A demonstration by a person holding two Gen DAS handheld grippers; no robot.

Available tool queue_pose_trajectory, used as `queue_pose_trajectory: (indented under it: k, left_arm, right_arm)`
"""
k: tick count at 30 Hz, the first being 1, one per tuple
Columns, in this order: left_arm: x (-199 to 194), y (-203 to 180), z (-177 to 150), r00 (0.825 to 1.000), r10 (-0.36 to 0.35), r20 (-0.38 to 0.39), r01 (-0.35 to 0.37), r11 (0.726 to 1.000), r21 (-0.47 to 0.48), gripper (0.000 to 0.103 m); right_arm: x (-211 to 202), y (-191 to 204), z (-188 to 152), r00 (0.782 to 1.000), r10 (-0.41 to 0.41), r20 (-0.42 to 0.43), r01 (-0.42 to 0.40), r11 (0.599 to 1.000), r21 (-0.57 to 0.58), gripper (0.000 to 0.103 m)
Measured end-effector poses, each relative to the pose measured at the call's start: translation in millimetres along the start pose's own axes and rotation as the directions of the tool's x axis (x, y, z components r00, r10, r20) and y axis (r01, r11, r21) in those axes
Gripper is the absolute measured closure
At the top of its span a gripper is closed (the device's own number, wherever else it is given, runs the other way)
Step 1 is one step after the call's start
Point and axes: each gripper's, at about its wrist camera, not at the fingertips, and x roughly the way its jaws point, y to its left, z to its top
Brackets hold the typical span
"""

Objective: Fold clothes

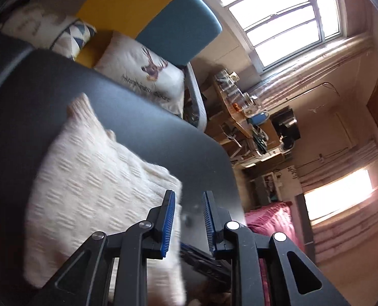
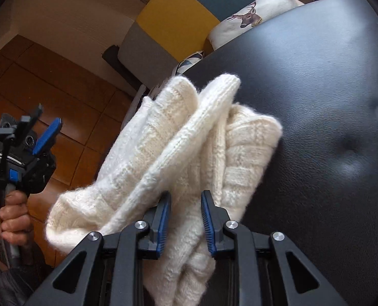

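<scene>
A cream knitted sweater (image 2: 189,137) lies bunched in thick folds on the black leather surface (image 2: 316,89), hanging over its left edge. My right gripper (image 2: 185,204) is shut on the near part of the sweater, and the knit fills the gap between its blue pads. In the left wrist view the sweater (image 1: 92,178) lies flat to the left. My left gripper (image 1: 189,204) is open beside the sweater's edge, with only the black surface (image 1: 138,117) showing between its fingers. From the right wrist view the left gripper (image 2: 39,125) hangs over the floor, apart from the sweater, held by a hand (image 2: 13,219).
Behind the black surface stands a sofa with yellow (image 1: 127,2) and teal (image 1: 181,30) cushions and a deer-print pillow (image 1: 148,74). A cluttered desk (image 1: 250,117), a window (image 1: 285,17) and a pink cloth (image 1: 273,219) lie to the right. Wooden floor (image 2: 48,81) lies left of the surface.
</scene>
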Motion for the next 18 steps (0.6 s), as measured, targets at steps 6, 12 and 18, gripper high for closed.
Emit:
queue_pose_trajectory:
  k: [6, 12, 18]
  left_arm:
    - [-36, 76, -23, 0.971, 0.239, 0.032, -0.241, 0.966, 0.09, 0.077]
    - [-30, 105, -61, 0.978, 0.208, 0.008, -0.207, 0.967, 0.146, 0.078]
    - [-16, 79, -72, 0.99, 0.135, -0.029, -0.122, 0.953, 0.278, 0.078]
  right_arm:
    - [-58, 43, -5, 0.998, 0.044, 0.045, -0.039, 0.993, -0.115, 0.076]
    - [7, 156, 54, 0.97, 0.138, -0.2, -0.191, 0.942, -0.276, 0.075]
    - [76, 189, 56, 0.914, 0.098, -0.395, -0.216, 0.94, -0.266, 0.075]
